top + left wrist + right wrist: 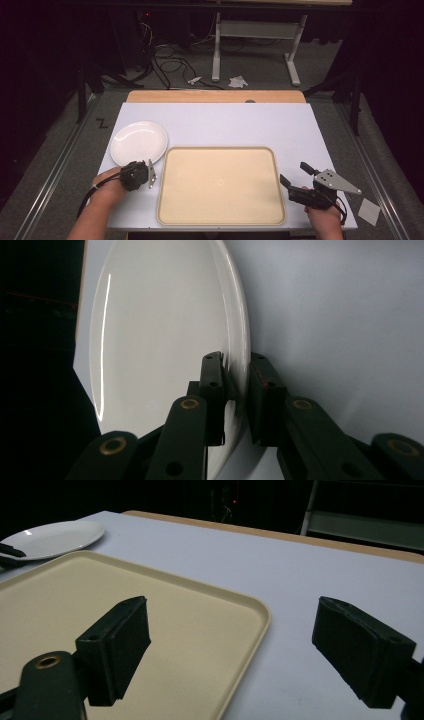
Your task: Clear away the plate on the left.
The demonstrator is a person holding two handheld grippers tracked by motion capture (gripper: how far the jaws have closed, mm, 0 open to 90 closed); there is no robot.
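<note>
White table (225, 122): left claw (235, 390) pinching plate (160, 330) rim.

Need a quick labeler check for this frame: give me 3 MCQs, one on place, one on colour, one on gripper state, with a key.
1. Where is the plate relative to the tray?
A. On the tray
B. On the table beyond the tray's far-left corner
C. On the table right of the tray

2. What colour is the tray?
A. Beige
B. Blue
C. Black

3. What state is the left gripper in?
A. Open, clear of everything
B. Shut on the tray's edge
C. Shut on the plate's rim

Key:
1 B: the high view shows the plate on the white table, off the tray's far-left corner.
2 A: the tray looks beige in the high view and the right gripper view.
3 C: the left gripper view shows one jaw on each side of the rim, pressed to it; the right gripper is open.
</note>
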